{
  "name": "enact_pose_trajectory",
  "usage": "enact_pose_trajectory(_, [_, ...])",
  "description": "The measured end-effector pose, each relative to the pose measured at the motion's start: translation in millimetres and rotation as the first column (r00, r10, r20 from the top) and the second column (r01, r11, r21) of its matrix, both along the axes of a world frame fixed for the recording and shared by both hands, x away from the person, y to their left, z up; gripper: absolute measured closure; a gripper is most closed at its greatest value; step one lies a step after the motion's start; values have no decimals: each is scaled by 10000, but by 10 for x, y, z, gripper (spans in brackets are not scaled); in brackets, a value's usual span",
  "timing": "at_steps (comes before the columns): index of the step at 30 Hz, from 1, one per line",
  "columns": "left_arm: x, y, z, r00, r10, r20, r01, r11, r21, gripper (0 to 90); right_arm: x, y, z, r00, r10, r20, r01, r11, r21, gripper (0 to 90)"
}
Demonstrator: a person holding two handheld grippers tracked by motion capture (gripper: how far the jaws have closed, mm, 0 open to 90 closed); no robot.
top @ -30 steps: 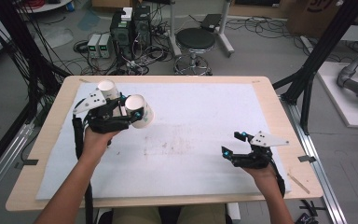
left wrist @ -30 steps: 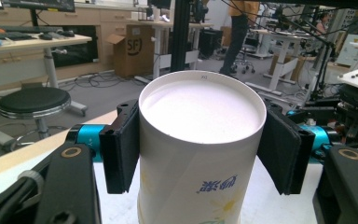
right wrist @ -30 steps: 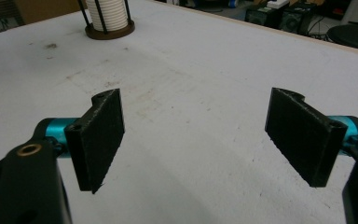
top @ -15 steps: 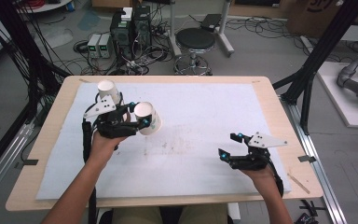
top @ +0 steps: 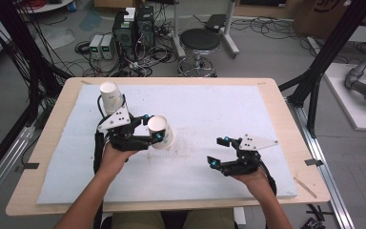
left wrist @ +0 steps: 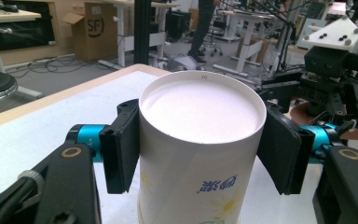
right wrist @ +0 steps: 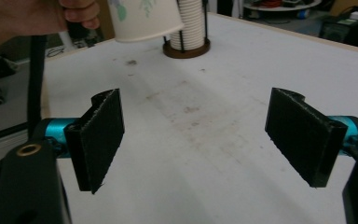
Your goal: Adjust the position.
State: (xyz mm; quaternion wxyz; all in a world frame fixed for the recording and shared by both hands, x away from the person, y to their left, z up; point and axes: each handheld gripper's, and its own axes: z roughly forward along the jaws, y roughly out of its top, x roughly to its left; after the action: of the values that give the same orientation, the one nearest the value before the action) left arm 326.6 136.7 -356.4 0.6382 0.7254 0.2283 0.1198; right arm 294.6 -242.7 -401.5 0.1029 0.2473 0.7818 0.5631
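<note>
"sf" is printed on the cardboard box (left wrist: 94, 27).

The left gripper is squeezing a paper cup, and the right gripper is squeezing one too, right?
Not quite. The left gripper does squeeze a paper cup, but the right gripper holds nothing: the right gripper view shows its jaws standing wide apart over the bare white mat. The high view shows it the same way, with no cup between them.

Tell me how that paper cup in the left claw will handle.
The paper cup looks thin-walled and empty, so probably light and easily crushed if the left claw squeezes harder. Its tall, narrow shape suggests it may tip or roll once released.
</note>
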Motion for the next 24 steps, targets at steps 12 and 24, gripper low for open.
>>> enact_pose_trajectory(12, [-30, -127, -34, 9990, -446, -70, 447, 9989, 140, 359, 129, 316, 32, 9932, 1160, 27, -1160, 9932, 6, 199])
enact_pose_trajectory(24, [-45, -221, -40, 9927, -1195, -154, 1200, 9921, 359, 359, 213, 498, 27, 9830, 1833, 73, -1832, 9829, -201, 199])
